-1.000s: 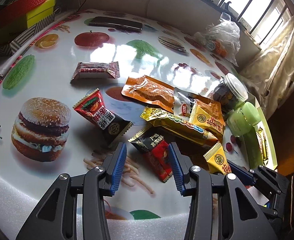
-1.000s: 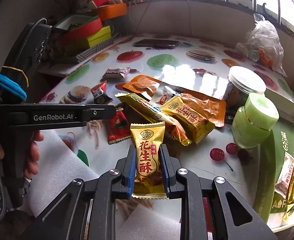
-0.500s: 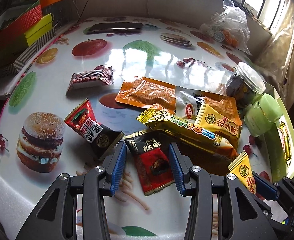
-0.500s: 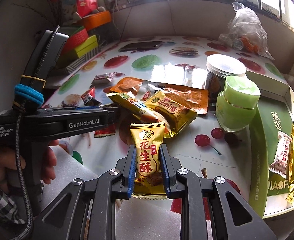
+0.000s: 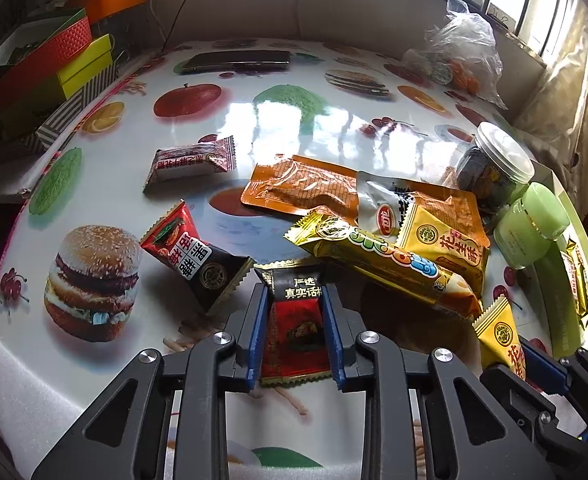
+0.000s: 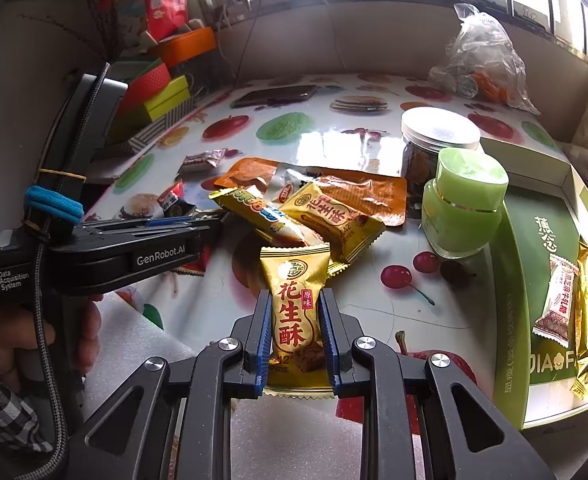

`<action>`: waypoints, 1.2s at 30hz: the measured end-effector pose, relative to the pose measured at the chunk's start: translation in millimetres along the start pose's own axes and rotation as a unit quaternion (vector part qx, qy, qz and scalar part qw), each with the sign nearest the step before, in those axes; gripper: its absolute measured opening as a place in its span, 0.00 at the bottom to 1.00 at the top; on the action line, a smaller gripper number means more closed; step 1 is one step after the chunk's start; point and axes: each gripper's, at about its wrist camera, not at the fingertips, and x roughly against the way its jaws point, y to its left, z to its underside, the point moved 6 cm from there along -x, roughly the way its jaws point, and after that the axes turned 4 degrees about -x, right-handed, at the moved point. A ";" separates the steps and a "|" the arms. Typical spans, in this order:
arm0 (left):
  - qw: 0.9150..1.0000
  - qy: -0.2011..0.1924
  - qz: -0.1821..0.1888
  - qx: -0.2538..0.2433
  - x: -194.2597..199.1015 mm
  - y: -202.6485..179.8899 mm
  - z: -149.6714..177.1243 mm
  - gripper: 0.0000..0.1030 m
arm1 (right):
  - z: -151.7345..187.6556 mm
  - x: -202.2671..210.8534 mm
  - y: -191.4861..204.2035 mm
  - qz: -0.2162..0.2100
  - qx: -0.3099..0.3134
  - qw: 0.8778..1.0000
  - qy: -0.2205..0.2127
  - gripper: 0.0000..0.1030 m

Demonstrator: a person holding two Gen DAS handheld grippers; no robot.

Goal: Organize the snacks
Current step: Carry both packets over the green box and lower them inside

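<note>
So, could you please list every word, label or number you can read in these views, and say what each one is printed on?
"GenRobot.AI": side of the left gripper.
"Data Acquisition System": the left gripper's rear housing.
"花生酥", "原味": yellow packet in the right gripper.
"花生酥": second yellow packet in the pile.
"真实话": red-black packet in the left gripper.
"DIA F": green box, partly covered.
Other packets' print: too small or blurred.

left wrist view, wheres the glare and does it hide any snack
Left wrist view: window glare whitens the table behind the snack pile, covering only printed fruit; the red packet in the left gripper stays readable. Right wrist view: a smaller glare patch beside the clear jar; windows blown out.
</note>
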 end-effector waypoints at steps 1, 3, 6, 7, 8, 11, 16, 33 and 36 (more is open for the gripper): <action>1.000 -0.001 0.001 0.001 0.8 0.7 0.8 0.26 | 0.0 0.4 0.3 0.001 0.000 1.000 0.000 0.21; 1.000 -0.004 0.000 0.003 3.2 2.3 1.8 0.26 | -0.2 0.8 0.5 0.003 0.000 1.000 -0.001 0.21; 1.000 -0.010 0.000 0.002 8.3 3.2 1.6 0.25 | -0.7 1.7 1.4 0.006 0.000 1.000 -0.003 0.21; 1.000 -0.011 0.001 0.002 10.4 3.2 1.5 0.25 | -0.8 2.6 2.0 0.007 0.000 1.000 -0.004 0.21; 1.000 -0.013 0.003 0.002 12.9 3.4 1.7 0.25 | -1.1 3.2 2.6 0.008 0.000 1.000 -0.005 0.21; 1.000 -0.018 0.007 0.001 19.5 2.8 1.7 0.25 | -1.4 5.8 5.1 0.010 0.002 1.000 -0.009 0.21; 0.999 -0.030 0.013 -0.001 34.3 1.8 1.7 0.25 | -3.3 13.2 9.1 0.015 0.003 1.000 -0.018 0.21; 0.994 -0.088 0.053 -0.040 89.2 -32.7 -18.7 0.25 | -19.4 63.7 4.4 0.039 -0.009 0.996 -0.075 0.21; 0.992 -0.094 0.063 -0.055 93.8 -45.5 -21.3 0.25 | -20.6 73.3 -2.7 0.050 -0.019 0.995 -0.084 0.21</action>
